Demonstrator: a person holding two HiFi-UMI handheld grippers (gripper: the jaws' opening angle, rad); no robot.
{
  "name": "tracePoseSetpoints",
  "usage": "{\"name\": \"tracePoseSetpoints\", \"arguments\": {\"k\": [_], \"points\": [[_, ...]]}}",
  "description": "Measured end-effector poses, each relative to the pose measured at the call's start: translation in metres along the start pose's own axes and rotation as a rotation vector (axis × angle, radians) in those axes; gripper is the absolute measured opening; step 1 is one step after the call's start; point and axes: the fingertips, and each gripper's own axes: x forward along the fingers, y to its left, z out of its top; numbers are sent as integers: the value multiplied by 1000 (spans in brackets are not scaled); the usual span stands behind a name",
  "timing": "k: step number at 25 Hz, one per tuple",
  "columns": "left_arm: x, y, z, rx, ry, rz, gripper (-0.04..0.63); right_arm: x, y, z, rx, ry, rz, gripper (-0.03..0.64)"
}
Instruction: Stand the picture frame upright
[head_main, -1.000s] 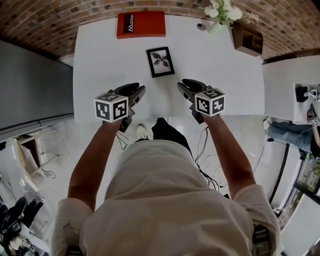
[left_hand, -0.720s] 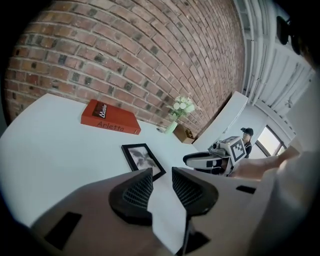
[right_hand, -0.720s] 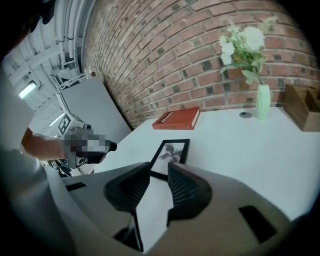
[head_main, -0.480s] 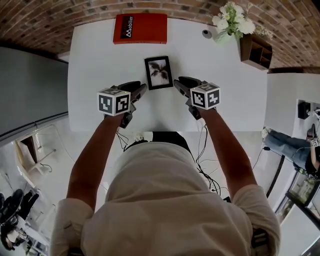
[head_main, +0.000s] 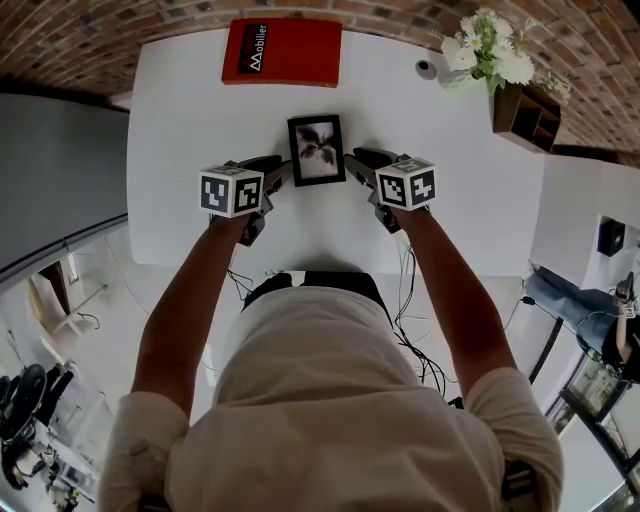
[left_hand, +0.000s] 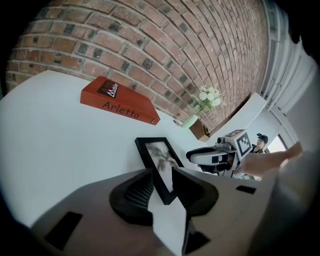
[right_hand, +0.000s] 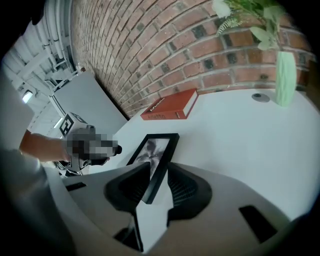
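picture frame: lying flat, face up, roughly mid-counter, with a black border and a dark leafy print inside

left tool: jaws spread fairly wide, and the frame's near left corner pokes in between them. There's a gap on at least one side, so it isn't clamped as far as I can see

right tool: same deal mirrored. Its jaws are apart and straddle the frame's near right corner and edge, not pinching it

both tools together: from the head view they sit low on either side of the frame's near end, tips angled in toward it, marker cubes facing up

red book: flat at the far edge of the counter, well apart from the frame, white lettering on cover and spine

flowers: white blooms in a pale green vase at the far right corner

wooden box: just beside the flowers, at the counter's right end

small round thing: next to the vase, too small to tell what it is
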Motion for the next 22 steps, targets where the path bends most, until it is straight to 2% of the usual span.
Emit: {"name": "tracePoseSetpoints", "arguments": {"k": [6,22], "points": [[14,6,-2,-33,21,-4,114,11,-7,-4,29,30,35,115],[35,18,-7,-80,59,-12,114,31,-5,-3,27,85,82,115]]}}
